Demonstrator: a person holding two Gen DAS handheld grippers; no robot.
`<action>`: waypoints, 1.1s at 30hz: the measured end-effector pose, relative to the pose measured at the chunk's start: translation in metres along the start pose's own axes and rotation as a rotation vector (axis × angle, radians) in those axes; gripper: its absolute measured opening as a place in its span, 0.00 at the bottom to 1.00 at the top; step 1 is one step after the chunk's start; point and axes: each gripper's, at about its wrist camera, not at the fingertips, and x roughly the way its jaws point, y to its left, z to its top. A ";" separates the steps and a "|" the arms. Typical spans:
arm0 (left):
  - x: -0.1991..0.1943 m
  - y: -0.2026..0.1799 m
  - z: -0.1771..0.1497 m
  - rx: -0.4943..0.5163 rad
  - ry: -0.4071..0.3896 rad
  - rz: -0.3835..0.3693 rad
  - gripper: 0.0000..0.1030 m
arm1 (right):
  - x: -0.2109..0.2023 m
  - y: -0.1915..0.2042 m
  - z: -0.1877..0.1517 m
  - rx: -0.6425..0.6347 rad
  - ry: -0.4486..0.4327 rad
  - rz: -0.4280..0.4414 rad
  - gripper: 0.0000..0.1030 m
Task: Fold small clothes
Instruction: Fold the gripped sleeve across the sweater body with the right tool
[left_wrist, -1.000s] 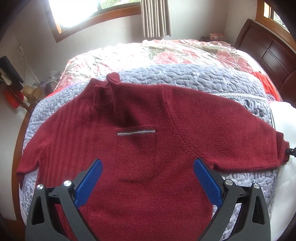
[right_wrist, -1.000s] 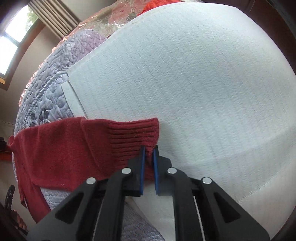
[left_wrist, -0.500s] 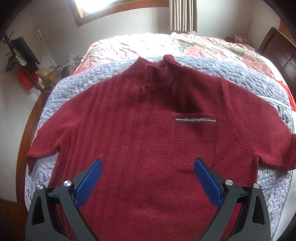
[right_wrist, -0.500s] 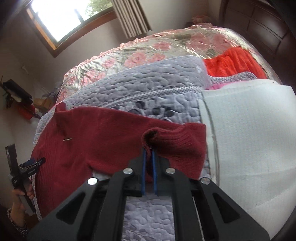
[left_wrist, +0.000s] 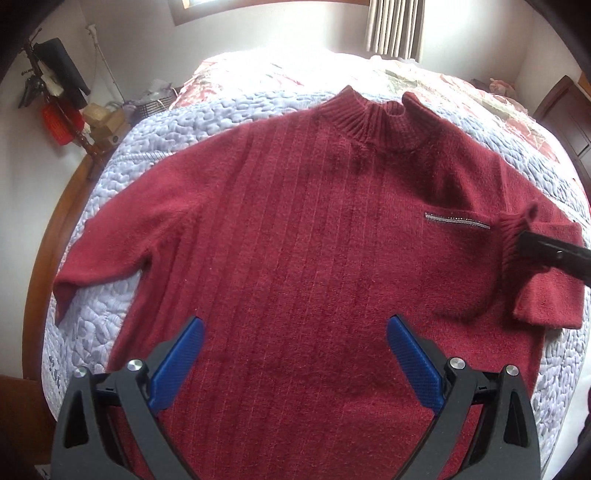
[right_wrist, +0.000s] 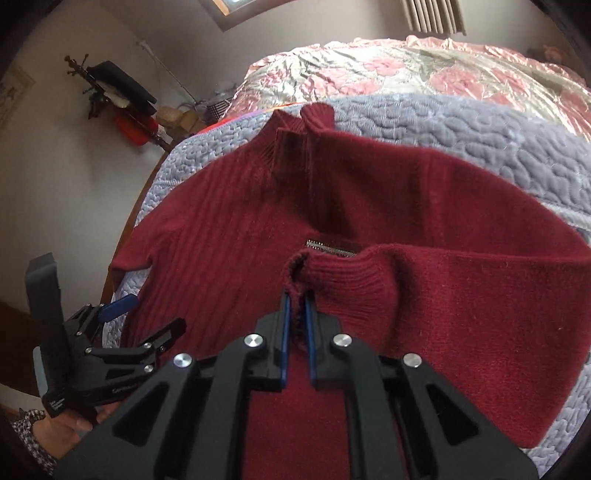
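One red sweater, one sleeve cuff clamped by right gripper

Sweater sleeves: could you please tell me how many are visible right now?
2. One sleeve lies spread flat on the quilt; the other sleeve is folded across the chest, its cuff pinched in the right gripper.

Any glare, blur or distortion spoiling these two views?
Left wrist view: window glare washes out the far bedspread; fisheye curves the bed's edge; sweater is sharp. Right wrist view: evenly lit and dimmer, sleeve cuff is sharp, frame corners are dark.
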 end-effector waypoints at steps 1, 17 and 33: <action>0.003 0.000 0.000 0.004 0.007 -0.003 0.96 | 0.008 -0.003 0.000 0.024 0.024 0.003 0.15; 0.066 -0.077 0.015 -0.030 0.178 -0.224 0.96 | -0.093 -0.108 -0.069 0.251 -0.100 -0.081 0.36; 0.046 -0.120 0.051 -0.085 0.050 -0.260 0.02 | -0.099 -0.142 -0.115 0.318 -0.129 -0.107 0.36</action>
